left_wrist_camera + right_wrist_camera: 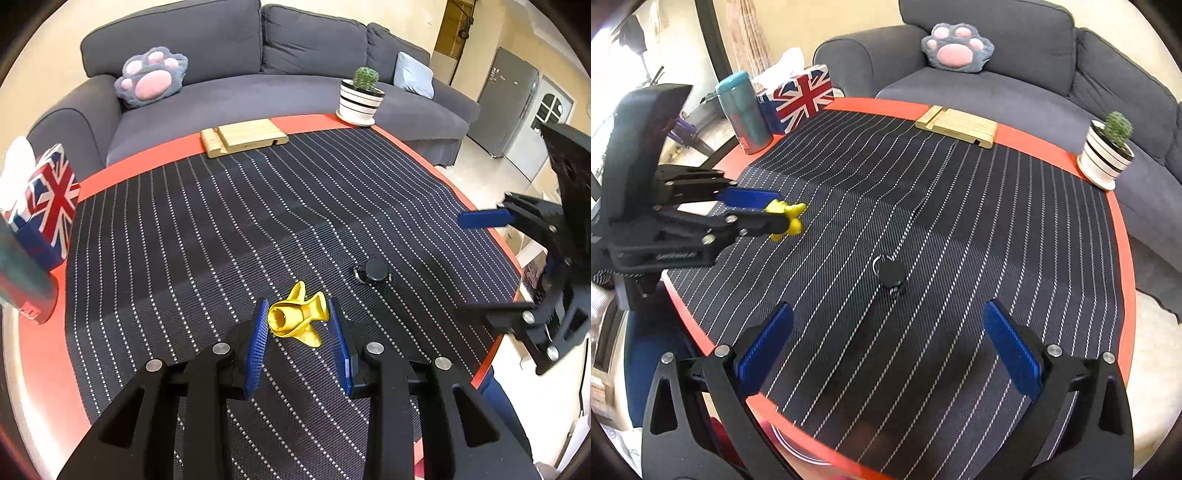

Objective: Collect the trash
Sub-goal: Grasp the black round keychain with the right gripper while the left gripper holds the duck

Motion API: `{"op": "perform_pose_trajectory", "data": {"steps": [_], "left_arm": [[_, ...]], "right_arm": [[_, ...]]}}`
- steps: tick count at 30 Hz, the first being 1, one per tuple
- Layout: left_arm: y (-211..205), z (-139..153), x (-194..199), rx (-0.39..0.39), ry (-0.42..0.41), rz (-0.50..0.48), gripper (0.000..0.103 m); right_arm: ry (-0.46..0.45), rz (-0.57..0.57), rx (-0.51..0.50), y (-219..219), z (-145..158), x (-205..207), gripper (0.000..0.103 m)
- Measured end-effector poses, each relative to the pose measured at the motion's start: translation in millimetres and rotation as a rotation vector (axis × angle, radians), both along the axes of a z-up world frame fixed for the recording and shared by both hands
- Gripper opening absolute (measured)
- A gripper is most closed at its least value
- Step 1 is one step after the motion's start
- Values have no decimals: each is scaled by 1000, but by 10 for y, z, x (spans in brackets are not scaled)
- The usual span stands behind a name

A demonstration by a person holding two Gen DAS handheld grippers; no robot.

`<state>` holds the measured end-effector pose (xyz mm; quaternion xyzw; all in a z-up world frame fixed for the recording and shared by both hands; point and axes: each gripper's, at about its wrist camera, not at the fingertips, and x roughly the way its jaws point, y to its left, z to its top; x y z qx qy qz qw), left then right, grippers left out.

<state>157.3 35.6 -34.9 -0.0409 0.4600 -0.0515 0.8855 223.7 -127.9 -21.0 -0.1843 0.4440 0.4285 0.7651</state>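
Note:
A yellow banana peel (pixel 299 315) lies on the striped black mat (pixel 221 229) of the table. My left gripper (pixel 300 328) is low over the mat with its blue pads on either side of the peel, jaws open, with a narrow gap showing on each side. The right wrist view shows that gripper (pixel 768 210) from the side with the peel (pixel 788 218) at its tips. A small black round cap (pixel 373 271) lies just right of the peel, also in the right wrist view (pixel 890 275). My right gripper (pixel 886 339) is open wide and empty, hovering short of the cap.
A Union Jack tissue box (pixel 803 98) and a teal tumbler (pixel 744 110) stand at the table's left edge. A wooden stand (pixel 243 137) and a potted cactus (pixel 360 96) sit at the far edge. A grey sofa (pixel 258 74) with a paw cushion is behind.

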Motion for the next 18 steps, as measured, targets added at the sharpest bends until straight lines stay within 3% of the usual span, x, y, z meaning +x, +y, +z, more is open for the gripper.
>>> {"op": "perform_pose_trajectory", "data": {"steps": [8,11,12,15,18], "left_arm": [[100,-3,-61,-8,4,16,32],[126,1,-73,-8,5,19,32],[133,0,-74,-8,5,21,32],[148,-4,-89,-11,6,22,32],[165,-19,-104,-15,7,23,32]], "right_arm": [[101,76,-85,392,-194,234,100],[86,90,-133,512,-255,263,99],[84,91,-143,533,-269,271,97],[90,91,-186,587,-356,310,76],[100,87,-189,593,-418,342,68]]}}
